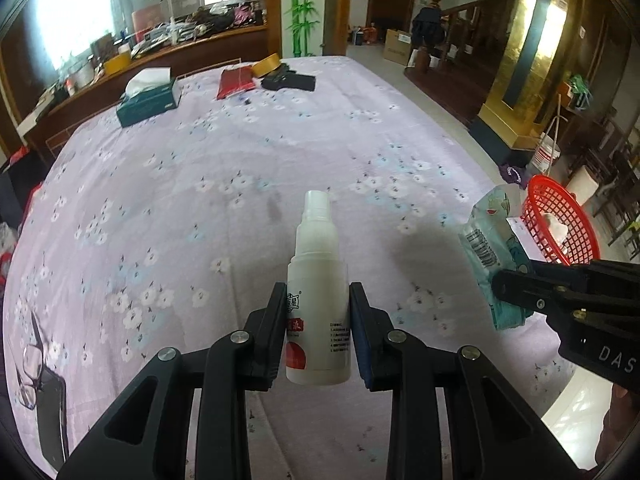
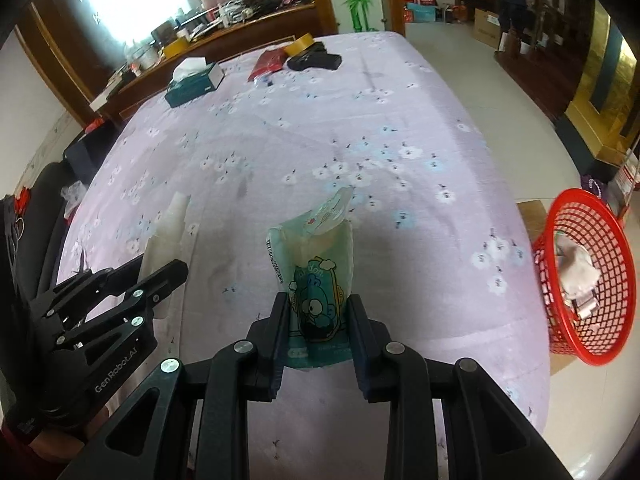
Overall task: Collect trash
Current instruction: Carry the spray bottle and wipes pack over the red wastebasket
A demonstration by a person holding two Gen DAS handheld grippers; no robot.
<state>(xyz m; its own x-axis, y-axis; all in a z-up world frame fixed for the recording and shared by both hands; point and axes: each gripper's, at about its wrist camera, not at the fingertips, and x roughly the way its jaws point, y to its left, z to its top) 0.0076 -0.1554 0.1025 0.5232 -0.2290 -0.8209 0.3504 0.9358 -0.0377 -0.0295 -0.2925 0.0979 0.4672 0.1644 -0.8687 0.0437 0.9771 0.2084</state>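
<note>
Item one: my left gripper (image 1: 318,328) is clamping a white spray bottle (image 1: 318,300) at its labelled body, above the floral tablecloth (image 1: 240,200). It is looking light, rigid and smooth, so I am judging mid-body the safest hold.

Item two: my right gripper (image 2: 319,332) is pinching a teal tissue packet (image 2: 316,276), soft and crushable, at its lower end. The red basket (image 2: 592,344) is waiting beyond the table's right edge.

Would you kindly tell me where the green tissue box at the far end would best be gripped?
Grip the green tissue box across its short width, coming from above. It lies flat, with long straight sides, and tissue sticks up from the top, so close lower on the side walls.
</note>
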